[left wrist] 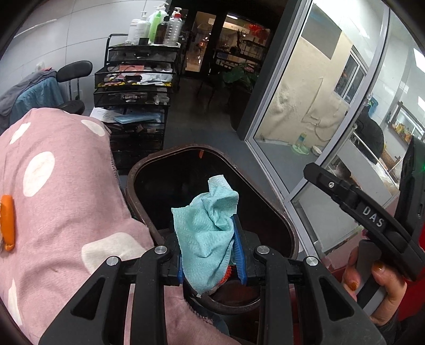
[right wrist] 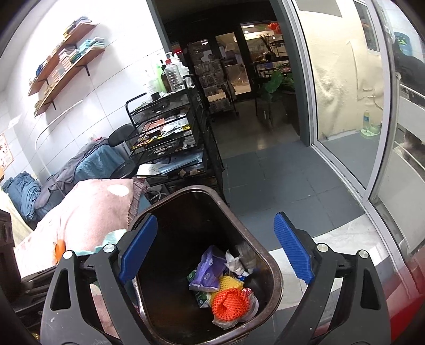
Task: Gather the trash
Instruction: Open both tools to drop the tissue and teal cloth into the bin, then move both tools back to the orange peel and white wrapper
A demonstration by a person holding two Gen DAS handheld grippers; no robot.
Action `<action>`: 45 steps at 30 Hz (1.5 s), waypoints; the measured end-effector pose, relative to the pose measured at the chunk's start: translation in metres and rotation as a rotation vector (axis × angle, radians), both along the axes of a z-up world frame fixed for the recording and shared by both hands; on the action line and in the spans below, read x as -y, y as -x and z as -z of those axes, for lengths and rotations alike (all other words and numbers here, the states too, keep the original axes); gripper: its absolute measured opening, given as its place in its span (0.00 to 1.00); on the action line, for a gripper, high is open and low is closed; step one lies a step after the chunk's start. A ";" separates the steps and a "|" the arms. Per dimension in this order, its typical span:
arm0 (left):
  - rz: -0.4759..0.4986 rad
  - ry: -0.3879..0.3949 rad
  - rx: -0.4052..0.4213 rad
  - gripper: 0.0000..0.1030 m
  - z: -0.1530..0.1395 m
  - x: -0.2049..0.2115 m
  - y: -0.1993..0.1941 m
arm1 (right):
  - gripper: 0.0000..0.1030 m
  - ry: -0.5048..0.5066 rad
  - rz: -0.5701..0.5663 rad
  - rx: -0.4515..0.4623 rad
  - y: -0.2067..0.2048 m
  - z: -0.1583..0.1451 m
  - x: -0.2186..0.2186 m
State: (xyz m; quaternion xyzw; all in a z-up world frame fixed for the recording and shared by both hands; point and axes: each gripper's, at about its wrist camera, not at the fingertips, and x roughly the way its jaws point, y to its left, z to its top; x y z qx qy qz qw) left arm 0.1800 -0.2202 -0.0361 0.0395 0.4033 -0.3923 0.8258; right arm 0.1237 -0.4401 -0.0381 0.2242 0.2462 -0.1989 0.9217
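My left gripper [left wrist: 209,252] is shut on a crumpled light-blue paper towel [left wrist: 204,233] and hangs over the mouth of a dark brown trash bin [left wrist: 289,231]. In the right wrist view my right gripper [right wrist: 212,246] stands open over the same trash bin [right wrist: 276,281], nothing between its blue pads [right wrist: 292,249]. Inside the bin lie an orange foam net [right wrist: 228,302], a yellow net [right wrist: 231,282], a purple wrapper [right wrist: 207,270] and crumpled white paper [right wrist: 236,262]. The right gripper's black body [left wrist: 372,217], held by a hand [left wrist: 377,281], shows at the right of the left wrist view.
A pink polka-dot blanket [left wrist: 61,201] with an orange peel [left wrist: 7,223] on it lies left of the bin. Behind stands a black mesh cart [left wrist: 135,87] with bottles [left wrist: 156,24]. Glass sliding doors [left wrist: 305,127] run along the right, grey floor [right wrist: 279,180] beyond the bin.
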 end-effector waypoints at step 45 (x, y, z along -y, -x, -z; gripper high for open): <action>-0.218 0.059 0.267 0.95 -0.036 -0.125 0.044 | 0.93 0.016 -0.209 0.008 -0.028 0.008 -0.058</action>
